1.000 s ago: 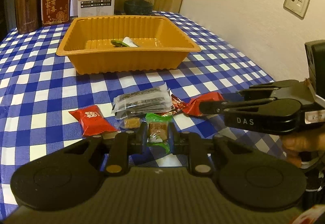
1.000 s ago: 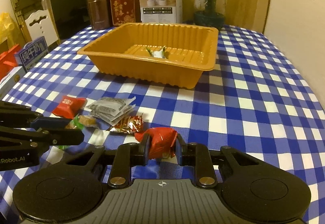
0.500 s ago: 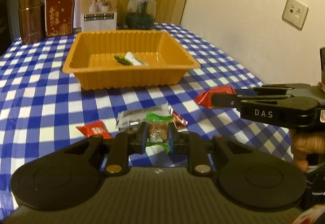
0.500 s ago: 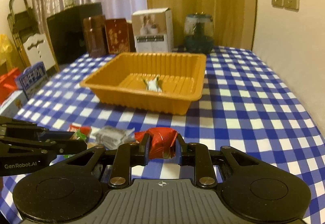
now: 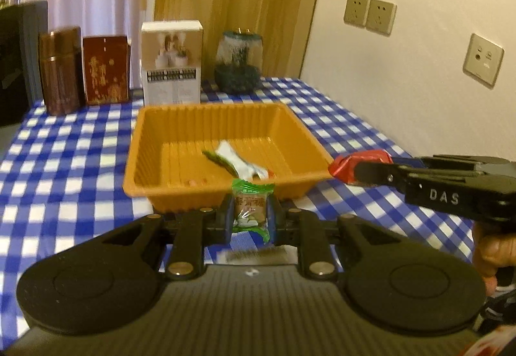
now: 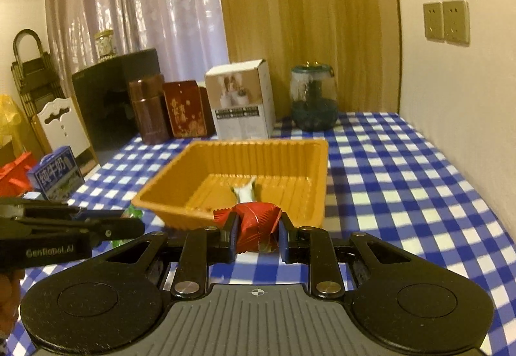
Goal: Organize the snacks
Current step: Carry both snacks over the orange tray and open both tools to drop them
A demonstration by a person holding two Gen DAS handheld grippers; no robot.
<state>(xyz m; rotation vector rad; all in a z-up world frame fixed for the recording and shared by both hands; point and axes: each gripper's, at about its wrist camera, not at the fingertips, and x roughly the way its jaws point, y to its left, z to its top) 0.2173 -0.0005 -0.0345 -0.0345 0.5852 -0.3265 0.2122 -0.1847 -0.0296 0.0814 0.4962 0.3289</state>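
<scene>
My left gripper (image 5: 250, 211) is shut on a green-edged brown candy packet (image 5: 251, 205) and holds it in the air just before the near wall of the orange tray (image 5: 167, 185). My right gripper (image 6: 257, 228) is shut on a red foil snack (image 6: 256, 220), raised near the tray's (image 6: 319, 182) near right corner; it also shows from the side in the left wrist view (image 5: 354, 167) with the red snack (image 5: 361, 159). A green-and-white wrapped snack (image 5: 235, 161) lies in the tray, and shows in the right wrist view (image 6: 245, 191). The table snacks are hidden below the grippers.
At the table's far edge stand a brown canister (image 5: 59, 70), a red box (image 5: 104, 69), a white carton (image 5: 172, 62) and a glass jar (image 5: 238, 62). The wall (image 5: 403, 82) runs along the right. A blue milk carton (image 6: 54, 172) is at the left.
Both grippers have risen from the table with their snacks and moved forward toward the tray. The loose snacks on the cloth have dropped out of view.
</scene>
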